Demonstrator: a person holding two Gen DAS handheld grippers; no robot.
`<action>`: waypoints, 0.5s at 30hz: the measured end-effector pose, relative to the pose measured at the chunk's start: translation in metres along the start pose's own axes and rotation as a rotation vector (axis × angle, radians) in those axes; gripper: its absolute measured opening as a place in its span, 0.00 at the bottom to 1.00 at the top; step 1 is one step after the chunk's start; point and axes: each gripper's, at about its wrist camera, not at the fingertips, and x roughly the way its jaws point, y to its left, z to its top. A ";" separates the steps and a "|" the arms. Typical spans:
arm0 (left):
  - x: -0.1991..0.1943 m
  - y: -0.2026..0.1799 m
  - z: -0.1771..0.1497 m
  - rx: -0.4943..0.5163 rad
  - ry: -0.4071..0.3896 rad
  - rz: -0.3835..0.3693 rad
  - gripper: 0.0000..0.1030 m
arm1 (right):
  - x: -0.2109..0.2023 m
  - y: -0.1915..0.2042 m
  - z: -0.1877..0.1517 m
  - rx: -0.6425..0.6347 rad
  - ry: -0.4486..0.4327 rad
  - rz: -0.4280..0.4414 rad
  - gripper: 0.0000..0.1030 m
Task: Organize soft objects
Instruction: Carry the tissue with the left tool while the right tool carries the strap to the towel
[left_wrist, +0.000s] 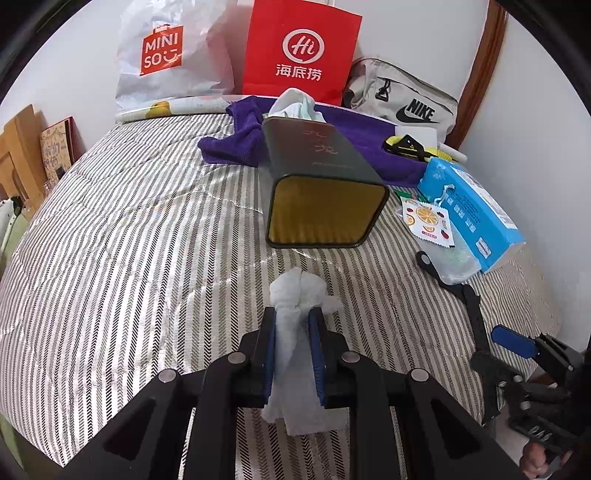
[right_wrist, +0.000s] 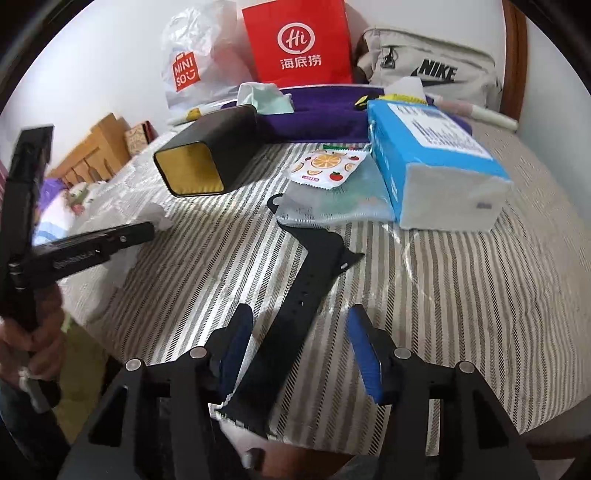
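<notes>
Clamping crumpled white tissue (left_wrist: 295, 314) in left gripper (left_wrist: 292, 325), lower centre of frame, wad bulging past blue pads (left_wrist: 317, 354). Right gripper (right_wrist: 301, 325) spread apart, astride black watch strap (right_wrist: 295, 306), seen whole only in right view. Black tin (left_wrist: 321, 184) centre, beyond tissue on striped quilt (left_wrist: 129, 240).

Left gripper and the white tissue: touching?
Touching. The left wrist view shows the left gripper with both blue pads pressed against the crumpled white tissue between them.
</notes>
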 end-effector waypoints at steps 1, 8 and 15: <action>-0.001 0.000 0.000 0.000 -0.008 0.001 0.16 | 0.002 0.004 0.000 -0.020 -0.003 -0.026 0.52; -0.021 0.007 0.004 -0.020 -0.064 -0.032 0.16 | 0.000 0.004 0.001 -0.078 0.000 -0.068 0.24; -0.039 0.009 0.011 -0.036 -0.092 -0.054 0.16 | -0.009 -0.025 -0.003 -0.059 0.032 -0.090 0.20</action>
